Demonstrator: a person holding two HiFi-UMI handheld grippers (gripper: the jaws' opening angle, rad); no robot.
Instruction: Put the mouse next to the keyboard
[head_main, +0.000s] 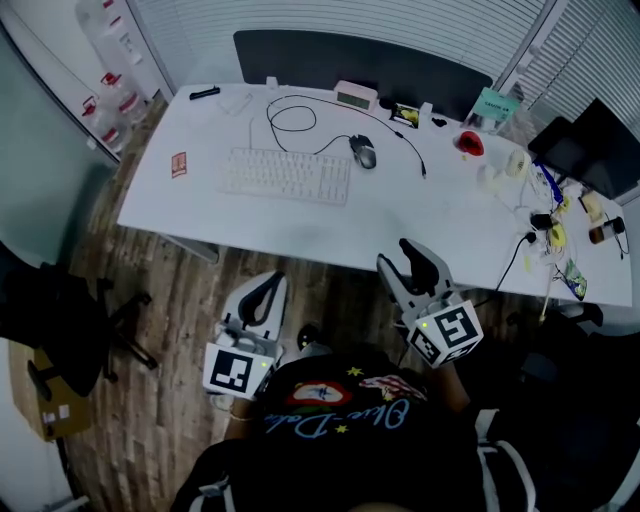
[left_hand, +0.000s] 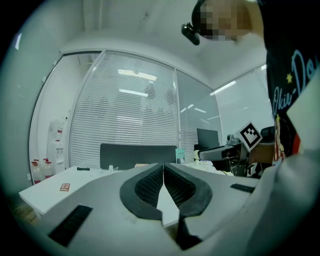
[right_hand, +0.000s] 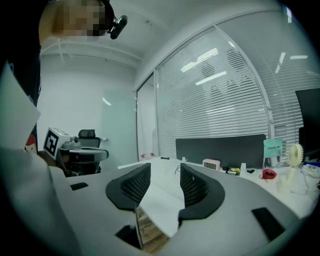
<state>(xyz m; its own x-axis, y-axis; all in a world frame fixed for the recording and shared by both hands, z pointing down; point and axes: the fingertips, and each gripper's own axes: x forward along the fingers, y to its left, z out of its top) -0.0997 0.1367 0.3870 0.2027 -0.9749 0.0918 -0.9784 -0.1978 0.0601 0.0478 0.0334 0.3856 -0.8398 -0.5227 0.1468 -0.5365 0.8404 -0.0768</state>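
My left tongs (head_main: 265, 285) are pressed together: in the left gripper view (left_hand: 163, 165) the two black pads meet at the tips with nothing between them. My right tongs (head_main: 415, 258) are spread, and the right gripper view (right_hand: 165, 170) shows only the table (right_hand: 160, 192) and a bit of floor through the gap, so they grip nothing. I hold both close to my body, short of the table's (head_main: 400, 220) near edge and over the wood floor (head_main: 180, 300), well apart from everything on the top.

The mouse (head_main: 363, 151) sits on the table just beside the keyboard's (head_main: 287, 175) far right corner, with a narrow gap between them. Its cable (head_main: 295, 115) loops behind the keyboard. A small red card (head_main: 179, 164) lies to the keyboard's left, and a pink clock (head_main: 355, 96) stands beyond the mouse, near the dark screen (head_main: 360, 60) at the table's back.
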